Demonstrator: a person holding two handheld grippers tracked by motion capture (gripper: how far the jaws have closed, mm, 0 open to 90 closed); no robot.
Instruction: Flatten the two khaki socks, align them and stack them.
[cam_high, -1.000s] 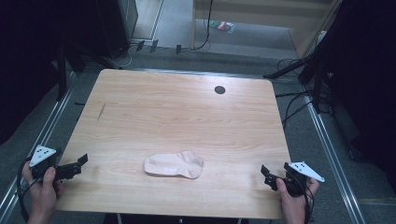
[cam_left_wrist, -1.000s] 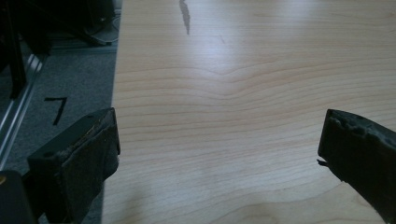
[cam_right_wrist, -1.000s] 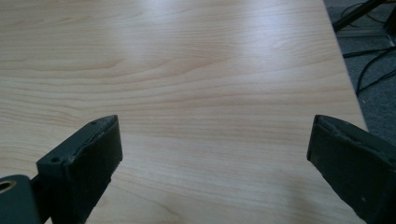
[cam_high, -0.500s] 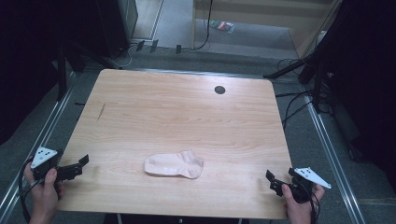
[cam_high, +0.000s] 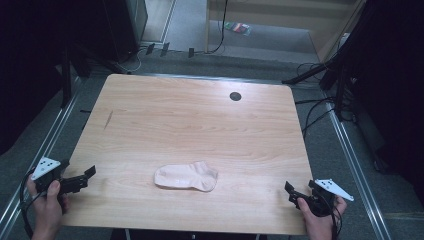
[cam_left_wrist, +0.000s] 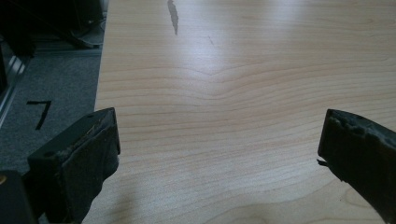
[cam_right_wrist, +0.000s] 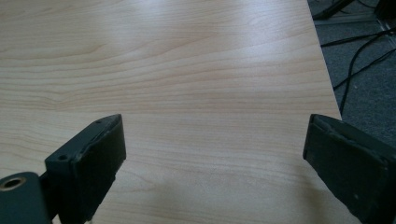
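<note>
My left gripper (cam_high: 82, 179) hovers at the bench's (cam_high: 200, 120) left edge, fingers spread wide. My right gripper (cam_high: 295, 194) sits at the near right corner, fingers spread too. The sock (cam_high: 186, 176) lies flat between them, well apart from both, bare wood all around it.

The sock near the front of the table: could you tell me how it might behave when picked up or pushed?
The sock lies flat and limp, so it would probably droop from a claw. Being thin fabric, it looks light. Pushed along the wooden table, it would likely bunch rather than roll.
</note>
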